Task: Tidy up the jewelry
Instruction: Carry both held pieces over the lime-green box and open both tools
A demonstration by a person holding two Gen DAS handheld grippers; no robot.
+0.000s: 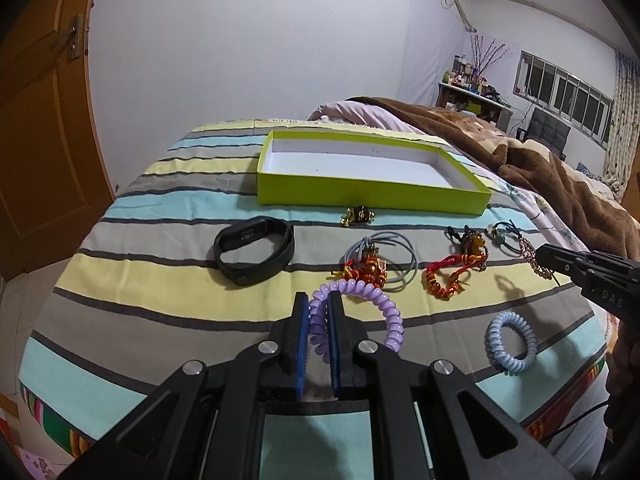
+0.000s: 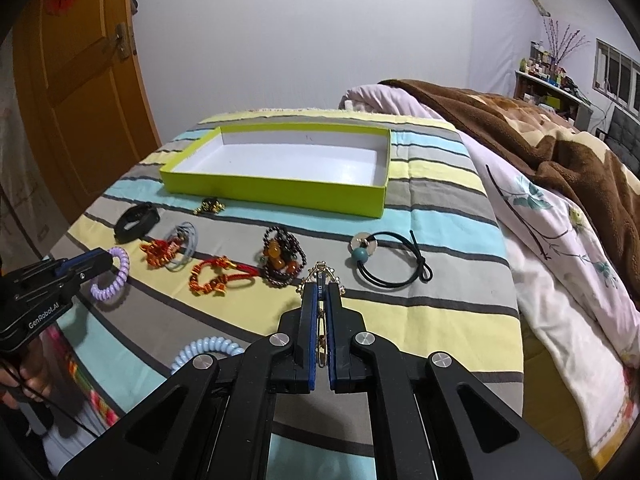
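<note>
While both grippers work over a striped bedspread [image 1: 132, 276], the left gripper [image 1: 319, 300] pinches a purple spiral hair tie [image 1: 384, 304] between its blue pads, the coil arcing off to its right. The right gripper [image 2: 320, 280] is clamped on a gold beaded chain [image 2: 323, 276], whose links poke past its fingertips. Only the right wrist view shows a dark bead bracelet with amber stones [image 2: 282, 258] and a black cord with a teal bead [image 2: 394, 260] clearly; the left wrist view gives the fuller look at a black fitness band [image 1: 254, 250]. Beyond the scattered pieces sits a shallow lime-green cardboard box [image 1: 372, 192], white inside. A pale blue spiral tie [image 1: 512, 340] lies near the bed's edge.
</note>
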